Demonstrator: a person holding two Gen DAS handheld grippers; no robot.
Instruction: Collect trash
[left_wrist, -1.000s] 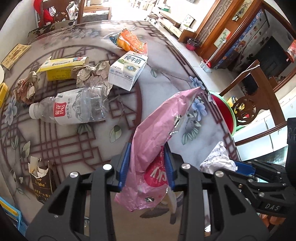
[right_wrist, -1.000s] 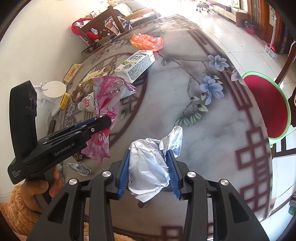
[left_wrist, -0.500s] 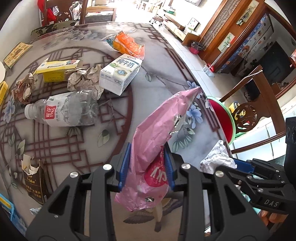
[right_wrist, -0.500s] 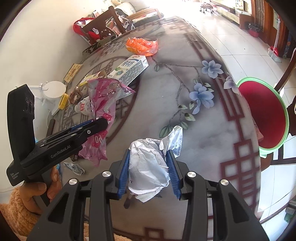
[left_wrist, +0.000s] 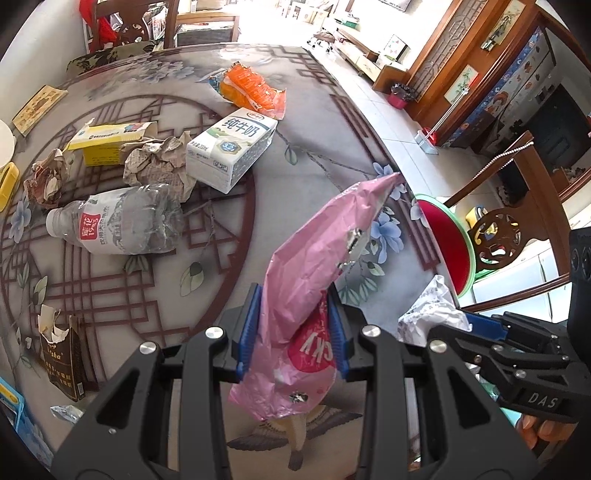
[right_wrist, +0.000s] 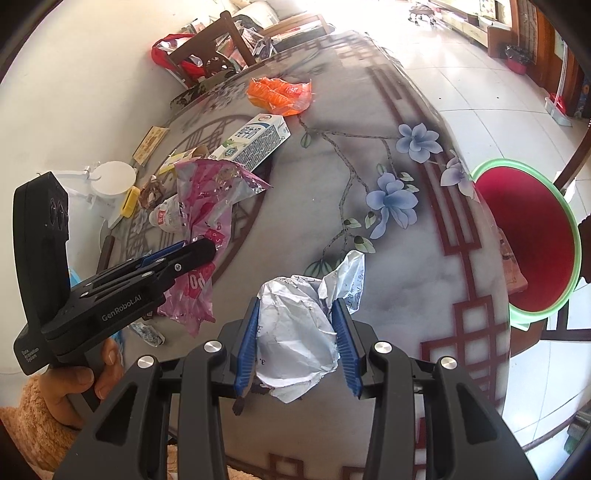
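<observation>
My left gripper is shut on a pink snack bag and holds it above the round table. It also shows in the right wrist view with the bag. My right gripper is shut on a crumpled white paper ball, above the table near its right edge; it shows in the left wrist view. A red bin with a green rim stands beside the table on the right, also in the left wrist view.
On the table lie a milk carton, an orange wrapper, a crushed plastic bottle, crumpled brown paper, a yellow box and a torn brown packet. Wooden chairs stand around.
Both grippers have drawn back and toward the table's right edge with their loads. The litter has shifted away in view and the red bin shows larger in the right wrist view.
</observation>
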